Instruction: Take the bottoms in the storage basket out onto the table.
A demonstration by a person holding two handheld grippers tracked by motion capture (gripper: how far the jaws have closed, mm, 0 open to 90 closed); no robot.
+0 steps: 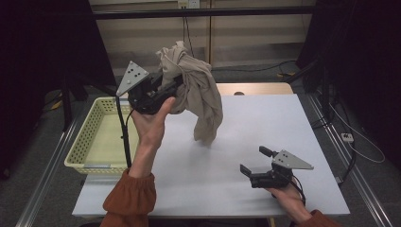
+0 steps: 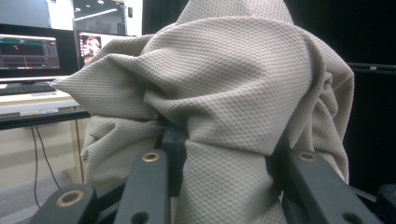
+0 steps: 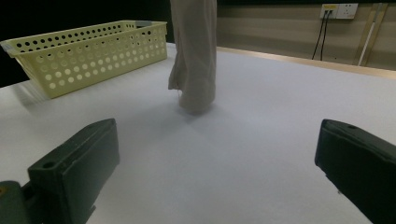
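A beige cloth (image 1: 196, 90) hangs bunched from my left gripper (image 1: 176, 86), which is raised above the table's left side and shut on it. Its lower end reaches down to about the white tabletop (image 1: 265, 127). In the left gripper view the cloth (image 2: 224, 93) bulges over both black jaws, which pinch a fold between them. My right gripper (image 1: 255, 161) rests low near the table's front right, open, nothing between its jaws. In the right gripper view the cloth's hanging end (image 3: 194, 60) touches the table ahead, beyond the right gripper (image 3: 215, 163).
A pale yellow perforated basket (image 1: 90, 137) stands at the table's left edge, seen again as the basket (image 3: 84, 51) at the upper left of the right gripper view. A black pole stands by it. Monitors (image 2: 32, 51) glow on a desk behind.
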